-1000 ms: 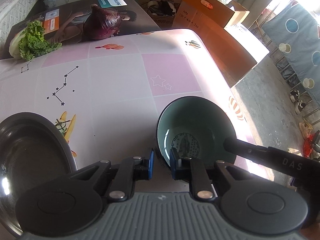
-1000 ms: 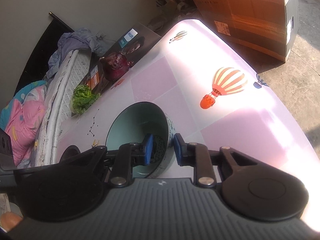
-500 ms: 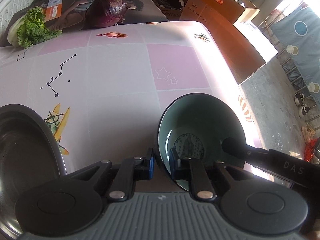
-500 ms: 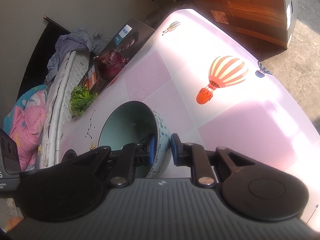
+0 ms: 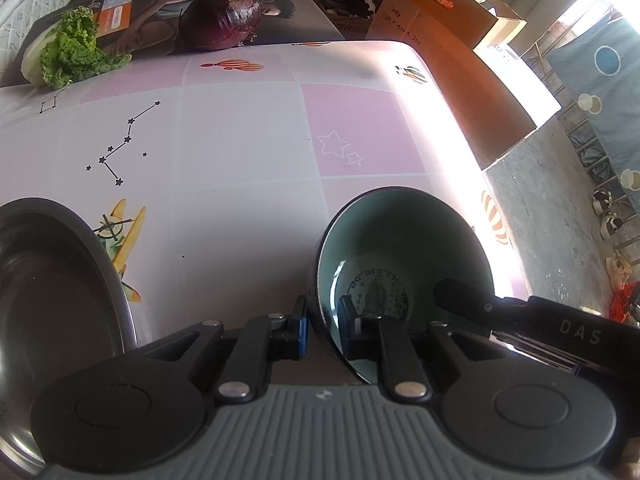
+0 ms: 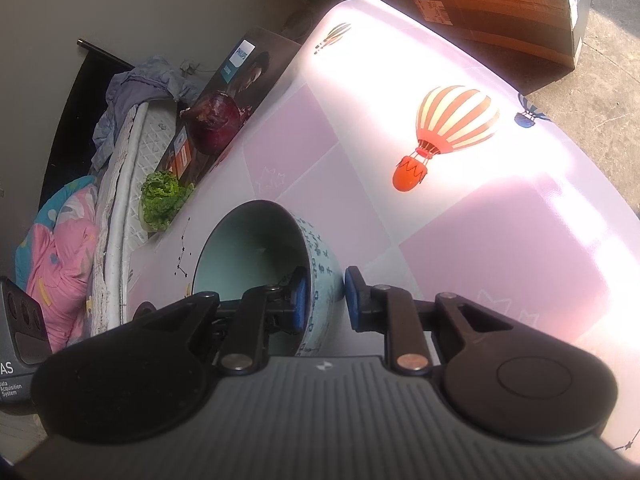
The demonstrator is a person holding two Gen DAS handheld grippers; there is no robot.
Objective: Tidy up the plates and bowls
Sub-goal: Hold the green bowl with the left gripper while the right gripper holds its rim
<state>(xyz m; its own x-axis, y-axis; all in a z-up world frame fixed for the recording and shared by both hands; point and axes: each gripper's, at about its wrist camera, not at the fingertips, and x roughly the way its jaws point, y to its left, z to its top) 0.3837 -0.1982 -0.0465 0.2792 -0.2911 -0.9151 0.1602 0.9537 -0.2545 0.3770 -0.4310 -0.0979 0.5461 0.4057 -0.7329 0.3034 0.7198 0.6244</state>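
the celadon bowl (image 5: 404,256) is held tilted just above the desk (image 5: 240,152), near its sunlit edge, its near rim clamped between the closed jaws of the left gripper (image 5: 323,326), with the steel plate (image 5: 52,300) at the left. the opposite wall is straddled by the right gripper (image 6: 323,296), whose jaws are opening, the outer pad already parted from the glaze. should that side be freed, the weight is left on one thin rim pinch, so the bowl could be swung, slipped and chipped on the desk.
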